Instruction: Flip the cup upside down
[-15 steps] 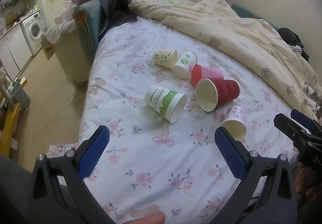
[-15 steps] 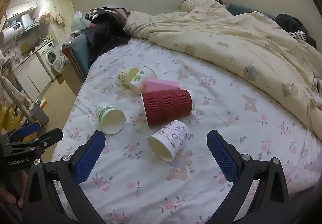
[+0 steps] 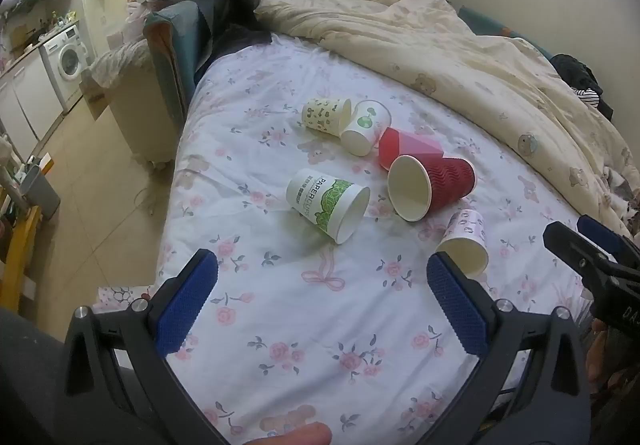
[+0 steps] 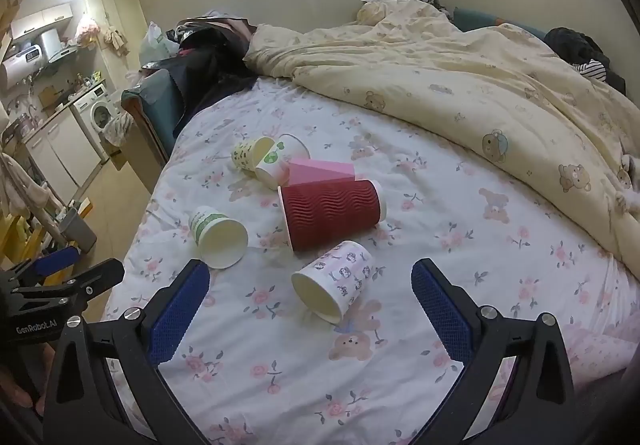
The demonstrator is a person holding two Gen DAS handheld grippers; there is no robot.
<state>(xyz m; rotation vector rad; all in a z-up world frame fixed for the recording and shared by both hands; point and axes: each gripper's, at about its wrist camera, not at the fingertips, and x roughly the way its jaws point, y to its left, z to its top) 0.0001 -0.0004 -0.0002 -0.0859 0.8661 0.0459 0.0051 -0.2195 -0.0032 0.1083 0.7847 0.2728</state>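
Several paper cups lie on their sides on the floral bed sheet (image 3: 280,285). A green-and-white cup (image 3: 326,203) (image 4: 218,235) lies nearest the left. A dark red ribbed cup (image 3: 434,187) (image 4: 332,213) lies in the middle, a pink cup (image 3: 404,147) (image 4: 320,171) behind it. A white patterned cup (image 3: 466,241) (image 4: 334,279) lies nearest my right gripper. Two small cups (image 3: 326,115) (image 3: 366,123) lie at the back. My left gripper (image 3: 320,305) is open and empty, short of the cups. My right gripper (image 4: 310,309) is open and empty, just before the patterned cup.
A cream bear-print duvet (image 3: 460,57) (image 4: 460,85) is bunched along the right and back of the bed. A dark chair with clothes (image 3: 188,29) stands at the bed's far left corner. The bed's left edge drops to the tiled floor (image 3: 92,173). A washing machine (image 3: 66,57) stands far left.
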